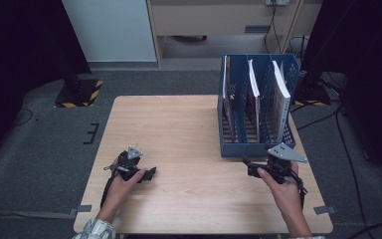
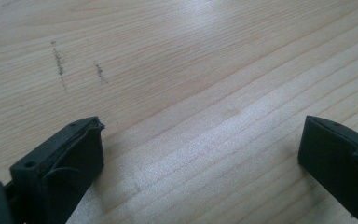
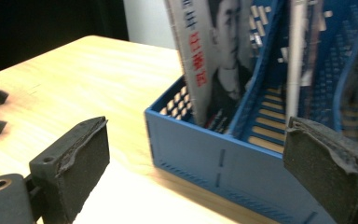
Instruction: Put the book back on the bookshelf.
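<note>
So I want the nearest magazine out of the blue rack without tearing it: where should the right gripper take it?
Grip the top edge of the leftmost magazine from above. It stands nearly upright in the blue rack, whose walls cover its lower part, so only the top is free. The right gripper is open and close by.

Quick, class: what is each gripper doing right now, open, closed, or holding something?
Left gripper: open, holding nothing, above the bare wooden table.
Right gripper: open, holding nothing, facing the blue file rack.
</note>
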The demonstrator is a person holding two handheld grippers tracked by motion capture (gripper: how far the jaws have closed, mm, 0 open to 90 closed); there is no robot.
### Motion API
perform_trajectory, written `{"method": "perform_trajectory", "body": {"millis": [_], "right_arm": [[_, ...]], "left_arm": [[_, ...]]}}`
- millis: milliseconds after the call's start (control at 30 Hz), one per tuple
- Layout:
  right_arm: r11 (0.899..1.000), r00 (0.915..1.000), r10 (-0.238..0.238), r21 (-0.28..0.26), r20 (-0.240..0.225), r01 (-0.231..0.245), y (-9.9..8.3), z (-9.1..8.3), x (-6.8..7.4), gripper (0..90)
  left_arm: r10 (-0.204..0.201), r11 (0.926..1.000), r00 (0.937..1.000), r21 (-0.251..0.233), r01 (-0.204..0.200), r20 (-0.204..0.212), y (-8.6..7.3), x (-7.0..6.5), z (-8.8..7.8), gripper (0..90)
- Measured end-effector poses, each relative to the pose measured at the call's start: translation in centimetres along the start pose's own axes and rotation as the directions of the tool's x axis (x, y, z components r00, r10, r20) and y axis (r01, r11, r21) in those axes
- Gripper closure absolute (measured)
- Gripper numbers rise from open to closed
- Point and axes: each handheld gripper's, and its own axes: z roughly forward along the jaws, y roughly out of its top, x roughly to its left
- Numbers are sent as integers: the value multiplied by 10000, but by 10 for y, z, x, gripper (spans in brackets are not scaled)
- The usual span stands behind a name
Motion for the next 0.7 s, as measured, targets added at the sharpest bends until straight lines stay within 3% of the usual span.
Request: {"method": "perform_trajectory", "body": {"millis": [333,700], "right_arm": [[9985,9972,-430,322,-612,451,0,16,22,79],[9968,9917,-679,334,-1094,720,5,24,35,78]], "left_arm": [[-9,10000,10000,5,9,-17,0,-1,0,0],[-8,10000,10000,12,8,-23,1,-2,1,0]]}}
